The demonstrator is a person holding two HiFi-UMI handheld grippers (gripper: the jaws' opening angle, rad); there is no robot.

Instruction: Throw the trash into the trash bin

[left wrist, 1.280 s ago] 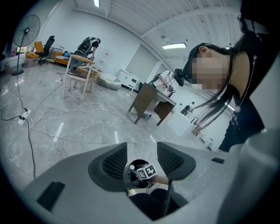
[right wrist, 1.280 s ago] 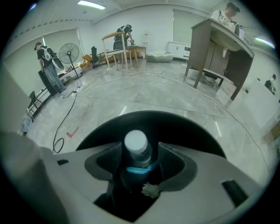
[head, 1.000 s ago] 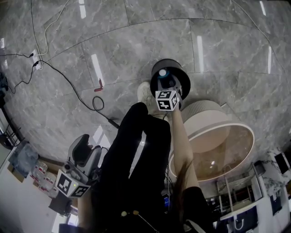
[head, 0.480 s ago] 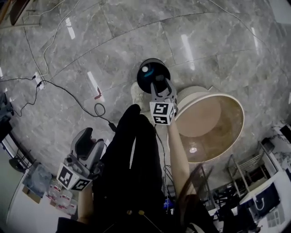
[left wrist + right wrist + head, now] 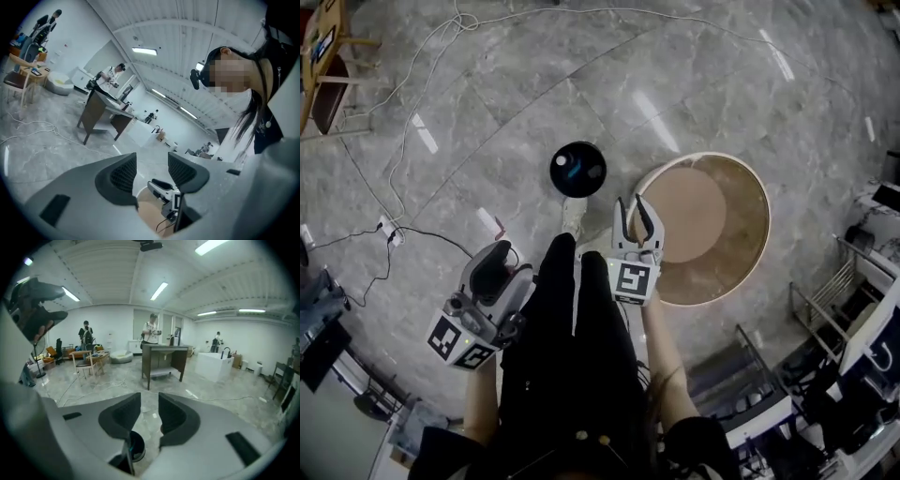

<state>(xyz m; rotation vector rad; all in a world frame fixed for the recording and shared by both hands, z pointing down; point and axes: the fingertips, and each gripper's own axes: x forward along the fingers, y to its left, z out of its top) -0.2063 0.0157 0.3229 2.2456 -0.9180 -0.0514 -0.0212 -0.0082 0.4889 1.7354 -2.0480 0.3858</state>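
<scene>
Holding right gripper empty, jaws just closing partway; left gripper empty, jaws apart. Seeing trash lying inside bin. Judging drop done: lifting straight, steering clear of table rim.

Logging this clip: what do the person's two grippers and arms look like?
The left gripper and right gripper are light grey moulded shells with two curved jaws lined with dark ribbed pads; each carries a white cube with black square markers. The right one's jaws have just been closing, empty. The forearms are unsleeved; the clothing is black.
</scene>
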